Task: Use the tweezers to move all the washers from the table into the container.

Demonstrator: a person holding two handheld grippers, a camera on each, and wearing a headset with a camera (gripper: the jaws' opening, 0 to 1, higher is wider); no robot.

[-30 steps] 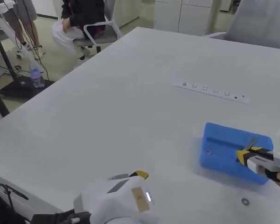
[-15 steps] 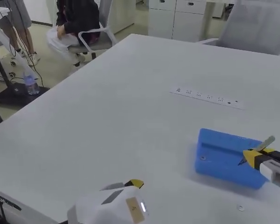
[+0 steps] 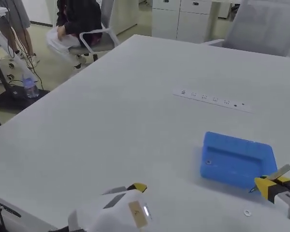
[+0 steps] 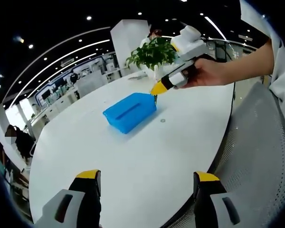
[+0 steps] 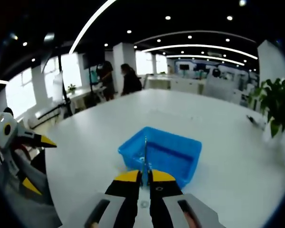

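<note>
The blue container sits on the white table at the right, with one washer inside near its left end. Another small washer lies on the table just in front of it, also seen as a washer in the left gripper view. My right gripper hovers off the container's near right corner, shut on the silver tweezers; the tweezers point at the container. My left gripper stands open and holds nothing, low at the table's near edge.
A white power strip lies flat beyond the container. Office chairs and a seated person are past the table's far left corner. A water bottle stands on the floor at the left.
My right gripper with the tweezers has drawn back from over the container toward the near edge, close to the loose washer. The head camera shifted a little; the left gripper stayed put.
</note>
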